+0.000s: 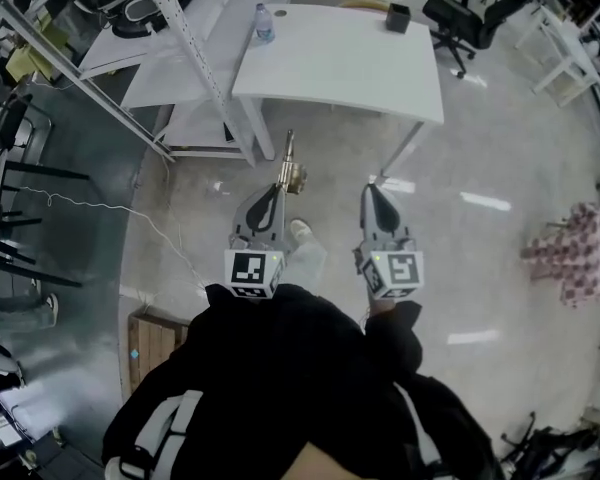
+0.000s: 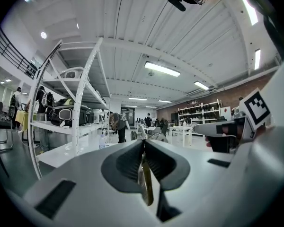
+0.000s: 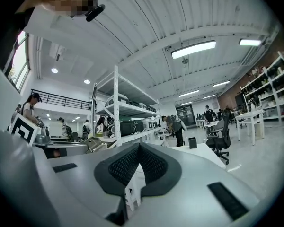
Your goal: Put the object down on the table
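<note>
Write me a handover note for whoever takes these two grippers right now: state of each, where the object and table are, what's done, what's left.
Left gripper: shut on the brass-coloured object, which sticks out past the jaws, held in the air above the floor.
Right gripper: shut, nothing in it.
White table: ahead of the person, short of both grippers; a bottle and a black box stand at its far edge, and the near part is bare.
Done: object is in hand.
Left: bring the left gripper over the table, lower it, and open the jaws.
</note>
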{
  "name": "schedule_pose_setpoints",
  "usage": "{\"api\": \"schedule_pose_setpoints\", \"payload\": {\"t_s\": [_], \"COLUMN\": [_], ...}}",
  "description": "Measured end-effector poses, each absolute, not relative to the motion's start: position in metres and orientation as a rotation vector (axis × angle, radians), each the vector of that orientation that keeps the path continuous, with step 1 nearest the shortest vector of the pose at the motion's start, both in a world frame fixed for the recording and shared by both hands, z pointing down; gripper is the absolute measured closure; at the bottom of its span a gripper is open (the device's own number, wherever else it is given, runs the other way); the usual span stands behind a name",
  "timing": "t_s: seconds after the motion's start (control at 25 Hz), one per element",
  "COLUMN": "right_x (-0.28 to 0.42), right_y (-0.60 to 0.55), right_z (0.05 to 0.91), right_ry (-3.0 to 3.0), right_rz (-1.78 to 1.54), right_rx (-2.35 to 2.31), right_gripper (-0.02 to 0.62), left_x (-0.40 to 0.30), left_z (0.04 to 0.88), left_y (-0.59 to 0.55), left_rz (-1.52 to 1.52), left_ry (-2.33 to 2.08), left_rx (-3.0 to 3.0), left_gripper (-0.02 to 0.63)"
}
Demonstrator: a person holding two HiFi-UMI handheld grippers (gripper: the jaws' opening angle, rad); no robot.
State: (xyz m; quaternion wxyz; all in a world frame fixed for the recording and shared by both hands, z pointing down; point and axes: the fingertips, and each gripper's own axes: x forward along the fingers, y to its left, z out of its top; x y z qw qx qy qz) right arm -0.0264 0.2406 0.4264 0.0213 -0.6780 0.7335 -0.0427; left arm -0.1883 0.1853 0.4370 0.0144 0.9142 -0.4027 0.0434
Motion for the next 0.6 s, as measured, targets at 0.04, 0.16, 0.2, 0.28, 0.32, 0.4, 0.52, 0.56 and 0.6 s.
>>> {"api": "schedule_pose_setpoints", "payload": {"t_s": [0.04, 0.16, 0.2, 0.28, 0.32, 0.4, 0.52, 0.56, 0.6], "right_x": [-0.022, -0.007, -0.002, 0.009, 0.015, 0.026, 0.044, 0.050, 0.056], "right_y": [0.233, 0.206, 0.197, 0.176, 0.165, 0.142, 0.107, 0.095, 0.083], "right_z": [0.427, 0.432, 0.433, 0.432, 0.430, 0.426, 0.419, 0.418, 0.417], "right_ry": [2.277, 2.293, 2.296, 2.303, 2.309, 2.319, 2.317, 2.314, 2.312], "right_rz": [-0.143, -0.154, -0.156, -0.159, -0.158, -0.158, -0.168, -0.168, -0.161], "right_rx": [-2.107, -2.098, -2.098, -2.106, -2.112, -2.121, -2.127, -2.130, -2.130], "right_gripper": [0.606, 0.606, 0.606, 0.606, 0.606, 0.606, 0.606, 0.606, 0.606], "left_x": [-0.183, -0.166, -0.161, -0.148, -0.142, -0.130, -0.114, -0.110, -0.106], "left_z": [0.438, 0.442, 0.443, 0.443, 0.442, 0.439, 0.433, 0.432, 0.430], "left_y": [0.176, 0.148, 0.138, 0.117, 0.105, 0.081, 0.045, 0.033, 0.021], "left_rz": [0.136, 0.155, 0.161, 0.160, 0.157, 0.151, 0.152, 0.149, 0.145], "left_ry": [-1.252, -1.247, -1.247, -1.245, -1.242, -1.234, -1.231, -1.235, -1.240], "left_rx": [2.843, 2.840, 2.839, 2.834, 2.833, 2.835, 2.836, 2.834, 2.832], "left_gripper": [0.588, 0.588, 0.588, 0.588, 0.588, 0.588, 0.588, 0.588, 0.588]}}
